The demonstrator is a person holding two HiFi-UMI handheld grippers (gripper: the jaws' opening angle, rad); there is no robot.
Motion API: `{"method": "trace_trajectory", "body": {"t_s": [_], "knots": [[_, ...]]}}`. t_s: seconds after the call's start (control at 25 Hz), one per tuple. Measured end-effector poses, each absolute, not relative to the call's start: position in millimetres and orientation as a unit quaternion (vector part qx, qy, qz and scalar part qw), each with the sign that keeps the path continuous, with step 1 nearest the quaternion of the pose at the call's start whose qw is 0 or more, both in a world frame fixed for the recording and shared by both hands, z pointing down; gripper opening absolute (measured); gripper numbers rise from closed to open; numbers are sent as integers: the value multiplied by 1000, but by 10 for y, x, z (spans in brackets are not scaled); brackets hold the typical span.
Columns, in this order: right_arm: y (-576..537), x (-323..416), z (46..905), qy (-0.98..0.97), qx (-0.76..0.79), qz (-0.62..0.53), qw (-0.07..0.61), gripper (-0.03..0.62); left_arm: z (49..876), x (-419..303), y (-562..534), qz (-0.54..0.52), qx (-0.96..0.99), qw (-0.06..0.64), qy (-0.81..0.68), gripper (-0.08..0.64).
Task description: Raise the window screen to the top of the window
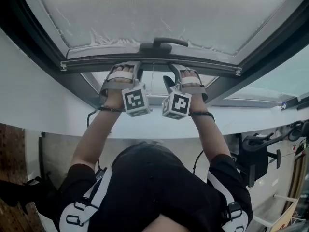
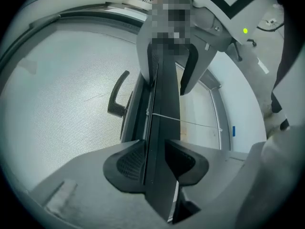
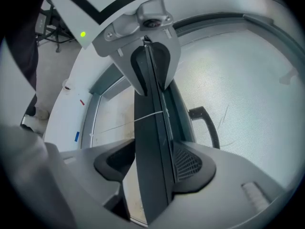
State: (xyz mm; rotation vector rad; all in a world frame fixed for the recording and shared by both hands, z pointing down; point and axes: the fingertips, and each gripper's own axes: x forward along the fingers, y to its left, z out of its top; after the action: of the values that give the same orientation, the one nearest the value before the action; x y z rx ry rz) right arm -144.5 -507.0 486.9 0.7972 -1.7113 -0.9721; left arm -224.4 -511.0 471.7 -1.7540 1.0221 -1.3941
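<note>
The left gripper has its jaws clamped on the dark bottom bar of the window screen; the bar passes between both pads. Just beside it, the right gripper has its jaws closed on the same bar. The mesh spreads beyond the jaws. A black handle sits between the two grippers.

Clear passage lies below the screen's bottom bar, between left claw and right claw; the handle projects above, and the window frame flanks both sides.
</note>
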Motion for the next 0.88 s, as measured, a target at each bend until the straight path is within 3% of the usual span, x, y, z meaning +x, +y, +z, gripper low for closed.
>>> {"method": "trace_trajectory", "body": {"t_s": [0.12, 0.4, 0.6, 0.72, 0.88], "knots": [[-5113, -1430, 4760, -719, 328, -386, 475, 164, 4699, -2296, -5115, -546, -691, 300, 367, 105], [-5131, -1428, 4748, -711, 330, -389, 484, 156, 4683, -2319, -5095, -569, -680, 315, 340, 97], [-5055, -1435, 4786, -682, 290, -407, 534, 158, 4680, -2246, -5094, -578, -650, 338, 359, 96], [-5131, -1424, 4787, -684, 301, -416, 518, 153, 4668, -2245, -5131, -565, -654, 336, 374, 69], [-5181, -1443, 4700, -690, 333, -419, 487, 160, 4603, -2335, -5148, -558, -674, 322, 363, 84]]}}
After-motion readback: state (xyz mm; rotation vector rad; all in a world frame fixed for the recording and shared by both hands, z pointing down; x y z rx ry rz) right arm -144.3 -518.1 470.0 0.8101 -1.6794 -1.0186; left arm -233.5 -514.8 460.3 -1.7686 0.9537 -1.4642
